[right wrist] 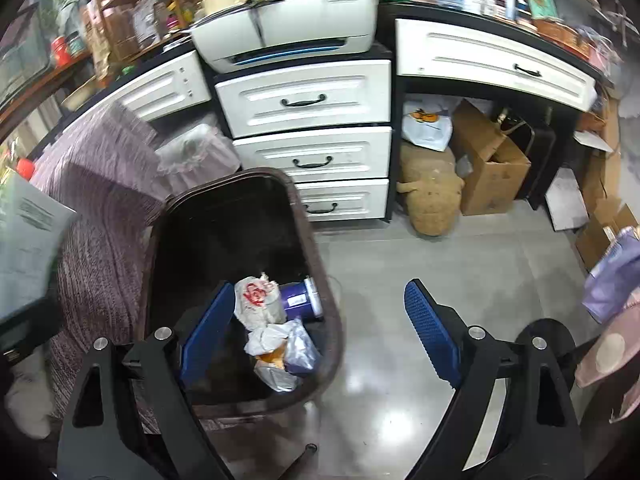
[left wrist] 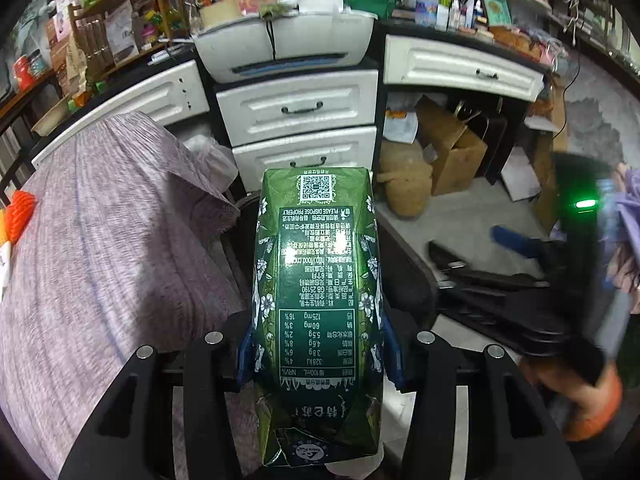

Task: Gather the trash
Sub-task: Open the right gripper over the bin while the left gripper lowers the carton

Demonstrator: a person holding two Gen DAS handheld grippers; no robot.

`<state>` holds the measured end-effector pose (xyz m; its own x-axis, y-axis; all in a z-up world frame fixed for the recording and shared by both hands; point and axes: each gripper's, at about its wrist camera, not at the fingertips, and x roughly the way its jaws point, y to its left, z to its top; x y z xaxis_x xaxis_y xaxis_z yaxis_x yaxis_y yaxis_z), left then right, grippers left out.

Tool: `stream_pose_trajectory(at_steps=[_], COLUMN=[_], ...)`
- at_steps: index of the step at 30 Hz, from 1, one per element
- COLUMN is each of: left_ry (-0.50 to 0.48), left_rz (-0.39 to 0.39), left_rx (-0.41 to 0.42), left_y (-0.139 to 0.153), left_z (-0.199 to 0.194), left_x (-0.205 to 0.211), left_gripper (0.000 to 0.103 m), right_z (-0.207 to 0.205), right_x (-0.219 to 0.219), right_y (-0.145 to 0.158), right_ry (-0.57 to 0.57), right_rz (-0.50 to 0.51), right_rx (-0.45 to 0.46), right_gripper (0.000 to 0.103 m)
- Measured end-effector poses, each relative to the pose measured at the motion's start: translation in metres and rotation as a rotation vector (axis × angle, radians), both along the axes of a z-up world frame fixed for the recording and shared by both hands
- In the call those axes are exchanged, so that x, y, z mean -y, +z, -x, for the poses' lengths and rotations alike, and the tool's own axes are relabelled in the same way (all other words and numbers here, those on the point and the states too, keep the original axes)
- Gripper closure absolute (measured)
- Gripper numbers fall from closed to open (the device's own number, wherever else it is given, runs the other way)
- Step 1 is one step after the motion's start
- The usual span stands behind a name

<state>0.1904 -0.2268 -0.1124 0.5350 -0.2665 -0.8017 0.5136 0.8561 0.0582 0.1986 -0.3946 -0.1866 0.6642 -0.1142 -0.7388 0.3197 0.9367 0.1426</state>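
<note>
My left gripper (left wrist: 316, 360) is shut on a green drink carton (left wrist: 316, 292), held lengthwise between the blue pads and pointing away from the camera. It hangs beside the purple-grey cloth-covered surface (left wrist: 100, 248). My right gripper (right wrist: 320, 328) is open and empty above a dark brown trash bin (right wrist: 248, 216). Its left pad (right wrist: 208, 328) is over the bin's inside, its right pad (right wrist: 432, 332) over the floor. In the bin lie a crumpled white wrapper with red print (right wrist: 256, 300), a purple can (right wrist: 300, 300) and more wrappers (right wrist: 280, 352). My right gripper also shows blurred in the left wrist view (left wrist: 516, 244).
A white drawer cabinet (right wrist: 312, 128) with a printer (right wrist: 288, 36) on top stands behind the bin. Under the desk sit a cardboard box (right wrist: 488, 168) and a tan plush toy (right wrist: 432, 196). Grey tiled floor (right wrist: 440, 260) lies to the right. A purple bag (right wrist: 616, 276) is at the far right.
</note>
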Motion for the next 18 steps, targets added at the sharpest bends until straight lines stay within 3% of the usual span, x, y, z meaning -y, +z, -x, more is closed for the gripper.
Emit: stream_pose_trajectory(at_steps=[10, 18], left_ry=[-0.019, -0.022], left_rz=[-0.106, -0.142], left_rx=[-0.085, -0.107], left_y=[-0.043, -0.055], left_z=[-0.033, -0.041], left_x=[0.031, 0.043], left_gripper=[0.054, 0.053], right_z=[0.019, 0.023], right_x=[0.03, 0.037], right_y=[0.008, 0.013], right_ry=[-0.078, -0.099], right_rz=[0.001, -0.005], right_rx=[0.015, 0.031], right_gripper=[0.017, 0.017])
